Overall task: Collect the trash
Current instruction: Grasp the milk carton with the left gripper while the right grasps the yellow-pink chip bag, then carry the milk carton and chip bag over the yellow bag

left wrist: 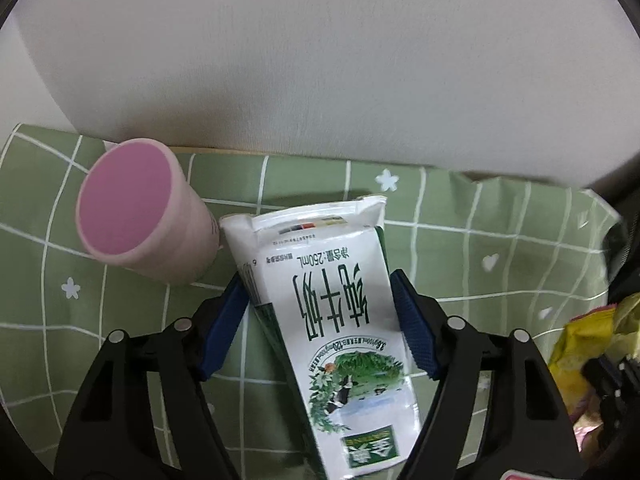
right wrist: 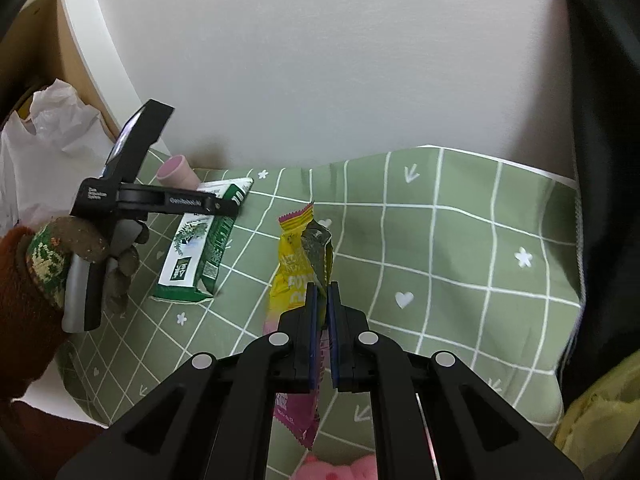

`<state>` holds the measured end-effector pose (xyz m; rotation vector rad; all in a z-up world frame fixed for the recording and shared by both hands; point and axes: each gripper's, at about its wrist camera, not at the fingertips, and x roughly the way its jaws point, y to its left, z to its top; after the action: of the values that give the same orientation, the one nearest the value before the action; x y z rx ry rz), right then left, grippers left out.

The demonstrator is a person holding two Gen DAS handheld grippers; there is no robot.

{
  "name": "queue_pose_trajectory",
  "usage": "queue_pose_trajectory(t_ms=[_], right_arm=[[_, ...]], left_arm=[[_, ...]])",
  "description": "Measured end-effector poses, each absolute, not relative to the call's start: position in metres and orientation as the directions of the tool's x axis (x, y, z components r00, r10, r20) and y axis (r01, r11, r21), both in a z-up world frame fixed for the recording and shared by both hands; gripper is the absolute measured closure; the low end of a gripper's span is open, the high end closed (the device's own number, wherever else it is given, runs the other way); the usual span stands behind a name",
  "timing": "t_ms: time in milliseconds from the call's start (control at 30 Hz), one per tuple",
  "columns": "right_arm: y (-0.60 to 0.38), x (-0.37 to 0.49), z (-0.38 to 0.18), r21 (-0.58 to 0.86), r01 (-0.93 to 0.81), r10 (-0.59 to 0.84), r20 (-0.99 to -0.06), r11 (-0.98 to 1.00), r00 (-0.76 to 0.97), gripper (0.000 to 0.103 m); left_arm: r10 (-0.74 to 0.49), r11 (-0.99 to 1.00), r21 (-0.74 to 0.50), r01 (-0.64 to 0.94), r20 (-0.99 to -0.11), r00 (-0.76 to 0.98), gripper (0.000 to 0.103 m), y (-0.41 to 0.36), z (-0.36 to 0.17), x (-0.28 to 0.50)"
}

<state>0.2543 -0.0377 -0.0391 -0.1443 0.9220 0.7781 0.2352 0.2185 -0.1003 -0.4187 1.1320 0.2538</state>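
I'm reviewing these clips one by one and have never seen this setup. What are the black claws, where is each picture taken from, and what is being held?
There is no robot: a person holds a black two-finger gripper in each hand, each with its own camera looking along its fingers. The left camera shows the left gripper with its jaws around a white-and-green milk carton lying on the green checked tablecloth, beside a pink plastic cup. The right camera shows the right gripper shut on a yellow-and-pink snack wrapper, with the person's gloved hand at its left.
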Motion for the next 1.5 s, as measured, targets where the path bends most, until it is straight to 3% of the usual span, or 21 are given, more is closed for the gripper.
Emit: queue_pose_trajectory(t_ms=[233,700,1033,1500], right_arm=[[-0.054,0.252,-0.026,0.199,-0.647,0.551,-0.732,0.736,0.401,0.097],[-0.104,0.244,0.014,0.156,-0.606,0.55,-0.633,0.78,0.545,0.097],[-0.192,0.237,0.06,0.074,-0.458,0.422,-0.536,0.886,0.731,0.097],[-0.312,0.203,0.083,0.028,-0.181,0.173,-0.464,0.983,0.869,0.097]], left_arm=[[-0.027,0.9,-0.273,-0.34,-0.813,0.581,0.042,0.205,-0.048,0.196],[0.0,0.943,-0.26,-0.206,-0.621,0.784,0.045,0.171,0.036,0.164],[-0.181,0.968,-0.243,0.064,-0.497,0.849,0.045,0.093,0.104,0.184],[-0.43,0.902,-0.165,0.4,-0.449,0.784,0.045,-0.052,0.131,0.213]])
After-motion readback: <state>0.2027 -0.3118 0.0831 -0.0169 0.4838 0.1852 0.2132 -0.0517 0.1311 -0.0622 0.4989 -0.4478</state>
